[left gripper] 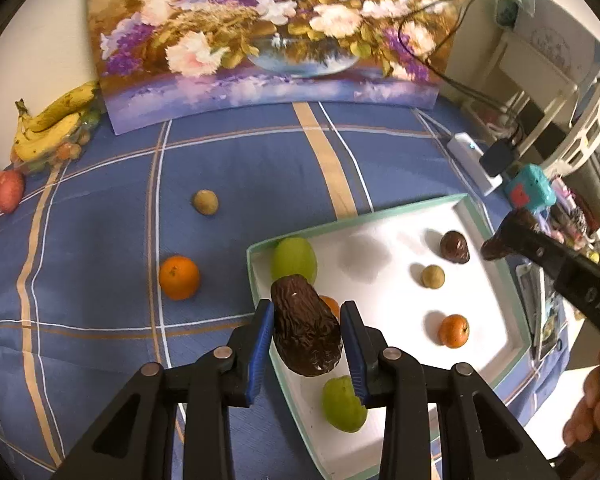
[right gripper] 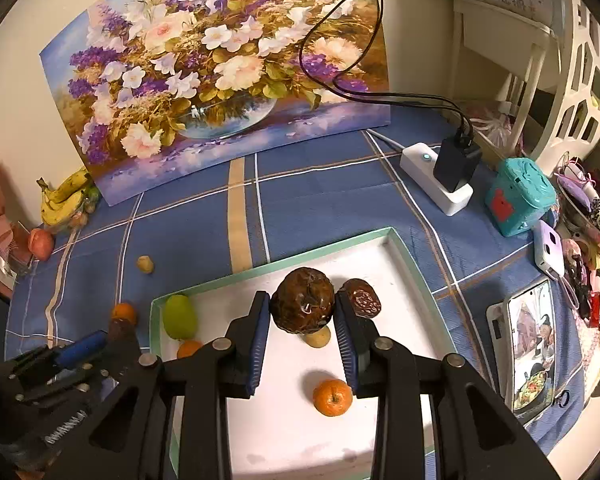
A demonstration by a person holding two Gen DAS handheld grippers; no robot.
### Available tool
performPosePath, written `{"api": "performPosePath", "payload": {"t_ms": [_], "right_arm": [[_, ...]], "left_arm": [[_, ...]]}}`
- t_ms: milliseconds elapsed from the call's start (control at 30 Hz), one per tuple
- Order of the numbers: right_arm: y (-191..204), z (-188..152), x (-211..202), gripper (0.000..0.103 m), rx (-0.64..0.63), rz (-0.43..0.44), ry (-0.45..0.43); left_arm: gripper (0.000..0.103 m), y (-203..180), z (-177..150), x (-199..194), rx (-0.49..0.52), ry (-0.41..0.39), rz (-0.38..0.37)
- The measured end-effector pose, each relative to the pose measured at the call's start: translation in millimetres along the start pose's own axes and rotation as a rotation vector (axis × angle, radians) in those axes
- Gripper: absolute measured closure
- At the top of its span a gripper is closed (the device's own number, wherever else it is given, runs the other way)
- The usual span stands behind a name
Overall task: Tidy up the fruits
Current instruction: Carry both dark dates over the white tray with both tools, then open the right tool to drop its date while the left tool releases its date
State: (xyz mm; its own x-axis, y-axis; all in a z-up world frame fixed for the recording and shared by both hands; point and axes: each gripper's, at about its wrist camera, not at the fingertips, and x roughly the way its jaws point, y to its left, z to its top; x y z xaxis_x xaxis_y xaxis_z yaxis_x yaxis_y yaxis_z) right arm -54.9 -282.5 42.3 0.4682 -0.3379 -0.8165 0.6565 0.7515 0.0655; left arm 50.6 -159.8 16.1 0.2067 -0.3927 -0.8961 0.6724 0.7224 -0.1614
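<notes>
Fingers (left gripper: 265,332) of left gripper (left gripper: 306,344) clamped on a long wrinkled brown fruit (left gripper: 306,330), held over the tray (left gripper: 518,354) near its left rim; right gripper (right gripper: 302,336) likewise closed on a rounder wrinkled fruit (right gripper: 303,306) above the tray's middle. Both probably light, soft-skinned, easily dented: best taken across the broad middle, gently. In the tray, counted: two green fruits, two small oranges, one tan ball, one dark wrinkled fruit. On the blue-cloth counter (left gripper: 240,184): one orange (left gripper: 179,277), one tan ball (left gripper: 205,202).
</notes>
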Motion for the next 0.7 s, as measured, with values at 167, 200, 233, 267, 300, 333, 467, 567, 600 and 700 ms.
{"api": "performPosePath", "payload": {"t_ms": [167, 200, 233, 267, 300, 333, 467, 567, 600, 700], "right_arm": [[-0.9, -0.8, -1.1, 0.069, -0.006, 0.001, 0.004], [-0.2, -1.6, -0.1, 0.069, -0.009, 0.0, 0.009], [0.4, -2.0, 1.4, 0.069, -0.012, -0.001, 0.015], [1.3, -3.0, 4.8, 0.069, -0.016, -0.003, 0.026], [2.6, -4.8, 10.1, 0.069, -0.02, -0.004, 0.042], [3.1, -6.7, 15.9, 0.069, -0.023, -0.004, 0.061], [6.7, -18.5, 44.7, 0.069, -0.042, -0.016, 0.162], [10.2, -25.1, 54.6, 0.069, -0.058, -0.023, 0.192], [11.5, -27.4, 58.9, 0.069, -0.064, -0.021, 0.207], [14.5, -33.0, 69.2, 0.069, -0.076, -0.022, 0.236]], "left_arm": [[0.067, -4.6, -5.8, 12.2, 0.016, 0.028, 0.015], [0.067, -5.1, -7.1, 15.1, 0.018, 0.036, 0.018], [0.067, -5.5, -7.8, 17.2, 0.018, 0.04, 0.02], [0.067, -5.5, -9.2, 20.8, 0.019, 0.049, 0.024], [0.067, -5.7, -10.2, 23.6, 0.019, 0.057, 0.025], [0.067, -5.4, -12.0, 27.6, 0.018, 0.068, 0.028], [0.067, -6.7, -16.1, 35.8, 0.023, 0.089, 0.04], [0.067, -8.4, -18.8, 42.5, 0.031, 0.105, 0.048], [0.067, -9.2, -19.7, 45.2, 0.033, 0.112, 0.049], [0.067, -10.2, -22.0, 51.1, 0.036, 0.127, 0.053]]}}
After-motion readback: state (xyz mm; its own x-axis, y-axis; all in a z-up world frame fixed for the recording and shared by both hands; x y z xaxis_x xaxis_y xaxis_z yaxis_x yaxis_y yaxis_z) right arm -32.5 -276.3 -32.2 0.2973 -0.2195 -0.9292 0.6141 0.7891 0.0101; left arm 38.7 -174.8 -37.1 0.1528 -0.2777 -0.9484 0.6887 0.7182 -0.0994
